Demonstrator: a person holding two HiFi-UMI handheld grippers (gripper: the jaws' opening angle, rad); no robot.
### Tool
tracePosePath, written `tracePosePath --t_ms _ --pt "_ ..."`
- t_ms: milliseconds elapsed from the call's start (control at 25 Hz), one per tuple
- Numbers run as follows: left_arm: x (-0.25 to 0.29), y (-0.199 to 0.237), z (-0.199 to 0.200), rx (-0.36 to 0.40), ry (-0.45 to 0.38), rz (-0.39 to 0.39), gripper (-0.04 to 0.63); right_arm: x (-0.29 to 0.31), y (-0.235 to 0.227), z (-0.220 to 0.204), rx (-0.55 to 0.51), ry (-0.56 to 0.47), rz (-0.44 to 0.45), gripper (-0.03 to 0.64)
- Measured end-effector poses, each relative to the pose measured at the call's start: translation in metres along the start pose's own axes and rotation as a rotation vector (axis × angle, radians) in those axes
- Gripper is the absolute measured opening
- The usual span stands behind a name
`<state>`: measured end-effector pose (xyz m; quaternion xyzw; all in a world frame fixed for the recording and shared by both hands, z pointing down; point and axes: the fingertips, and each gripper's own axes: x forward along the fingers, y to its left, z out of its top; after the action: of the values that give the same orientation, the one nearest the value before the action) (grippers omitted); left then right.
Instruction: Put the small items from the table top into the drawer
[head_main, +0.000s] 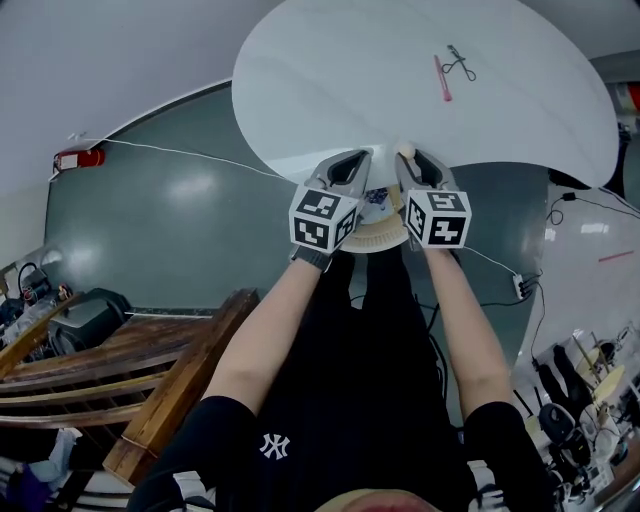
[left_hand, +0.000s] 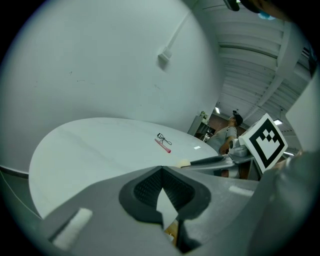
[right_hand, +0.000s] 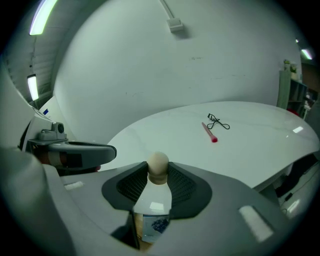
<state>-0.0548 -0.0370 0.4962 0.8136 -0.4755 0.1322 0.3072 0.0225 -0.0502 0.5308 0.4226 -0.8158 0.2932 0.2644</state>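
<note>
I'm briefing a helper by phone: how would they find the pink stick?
Look at the round white table. Two small things lie close together on its far part; the pink stick is the straight one, beside a black wiry curler.

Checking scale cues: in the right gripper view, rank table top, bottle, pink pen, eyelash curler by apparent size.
1. table top
2. bottle, enlarged by nearness to the camera
3. pink pen and eyelash curler: alike, unranked
</note>
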Motion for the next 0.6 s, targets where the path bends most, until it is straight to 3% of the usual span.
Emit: tracePosePath --t_ms 600 --pt "-0.038 -0.021 -0.042 0.033 0.028 -0.048 0.0 -0.037 0.04 -0.088 0.03 0.04 -0.035 0.155"
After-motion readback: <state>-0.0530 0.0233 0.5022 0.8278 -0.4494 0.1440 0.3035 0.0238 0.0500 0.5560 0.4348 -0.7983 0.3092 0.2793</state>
